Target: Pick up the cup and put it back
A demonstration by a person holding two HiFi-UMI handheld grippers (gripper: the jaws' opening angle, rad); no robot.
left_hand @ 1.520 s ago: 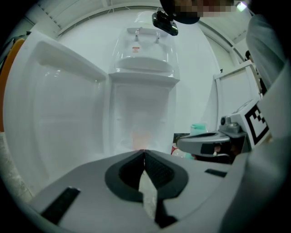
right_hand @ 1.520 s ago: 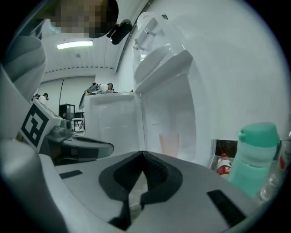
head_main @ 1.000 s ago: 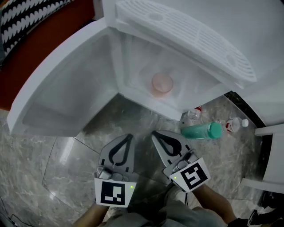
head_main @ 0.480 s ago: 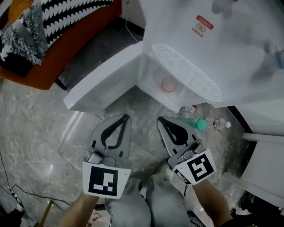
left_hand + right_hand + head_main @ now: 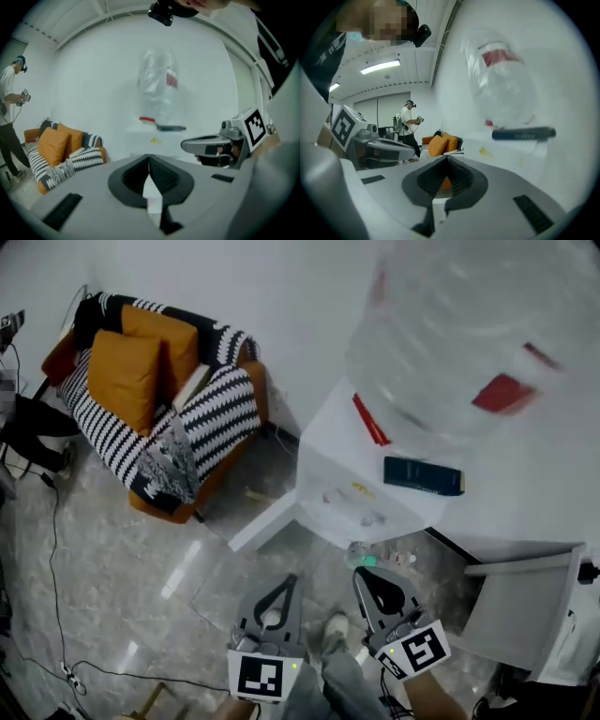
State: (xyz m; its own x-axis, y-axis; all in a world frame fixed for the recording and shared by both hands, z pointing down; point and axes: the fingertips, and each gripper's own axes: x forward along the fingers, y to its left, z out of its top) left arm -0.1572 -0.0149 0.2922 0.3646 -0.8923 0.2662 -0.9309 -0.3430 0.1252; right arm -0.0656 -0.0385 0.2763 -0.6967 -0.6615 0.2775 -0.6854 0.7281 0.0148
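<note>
Out in front of the person, two tools, the left tool (image 5: 286, 580) and right tool (image 5: 361, 575), are both pinching together on nothing. Beyond, one white dispenser (image 5: 328, 442) is standing open, the cup too small to find. One sofa (image 5: 202, 427) is carrying two orange cushions (image 5: 141, 362).

A lounge-like corner of an office or studio is shown. A low sofa (image 5: 164, 442) with orange cushions (image 5: 127, 371) and black-and-white striped throws is set against a plain white wall (image 5: 281, 287). Near it a white water dispenser (image 5: 323, 451) is placed, topped by a large clear bottle (image 5: 450, 343). The floor (image 5: 112, 568) is laid in glossy grey marble-look tiles, and a thin cable (image 5: 52, 549) is trailed across it. Strip lights (image 5: 379, 67) are mounted overhead. Farther back, a second person (image 5: 408, 124) wearing headgear is seen standing.
</note>
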